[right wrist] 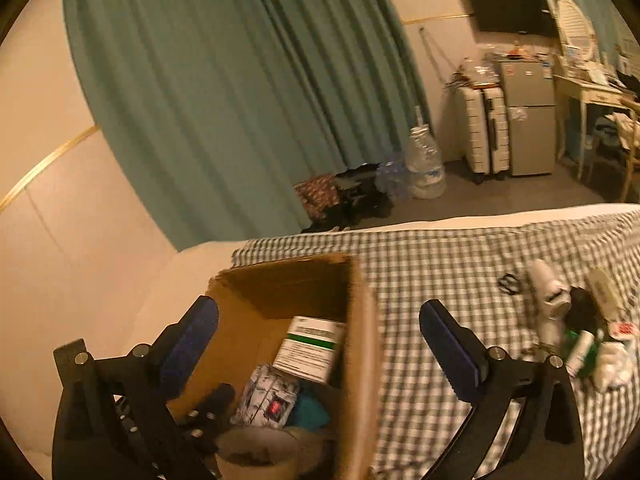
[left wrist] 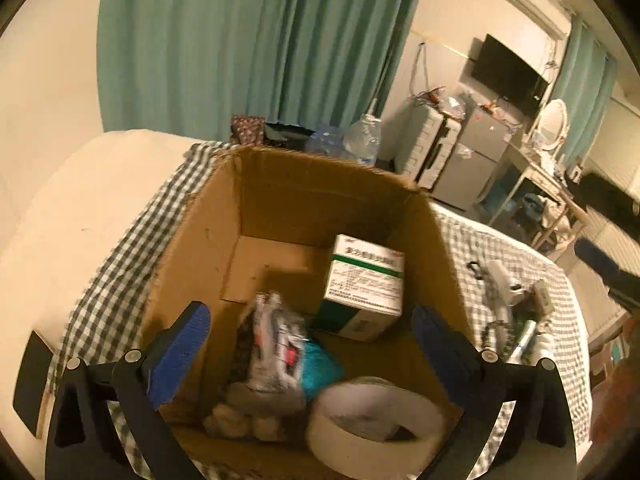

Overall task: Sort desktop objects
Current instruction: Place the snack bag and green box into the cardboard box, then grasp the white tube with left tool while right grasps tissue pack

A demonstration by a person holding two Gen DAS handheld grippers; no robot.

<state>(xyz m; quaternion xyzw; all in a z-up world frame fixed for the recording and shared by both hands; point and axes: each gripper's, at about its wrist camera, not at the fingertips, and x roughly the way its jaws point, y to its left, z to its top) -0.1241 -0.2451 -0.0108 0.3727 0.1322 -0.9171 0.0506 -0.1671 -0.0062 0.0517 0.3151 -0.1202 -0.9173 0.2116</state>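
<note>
Currently both the left hand-held gripper (left wrist: 310,344) and right hand-held gripper (right wrist: 318,336) are hanging spread and empty over the cardboard box (left wrist: 280,184); swinging toward the bed's far-corner clutter (right wrist: 576,320) risks clipping its wall

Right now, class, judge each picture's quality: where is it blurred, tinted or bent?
Left wrist view: warm orange tint, packets in the cardboard box smeared by motion. Right wrist view: same tint, box edge blurred, fisheye bends the curtain.

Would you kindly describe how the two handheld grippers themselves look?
Both look alike: the left gripper and right gripper have matte black angular frames with round silver pivot bolts, and each finger carries a flat blue pad. No cables, markings or sleeves show.
</note>
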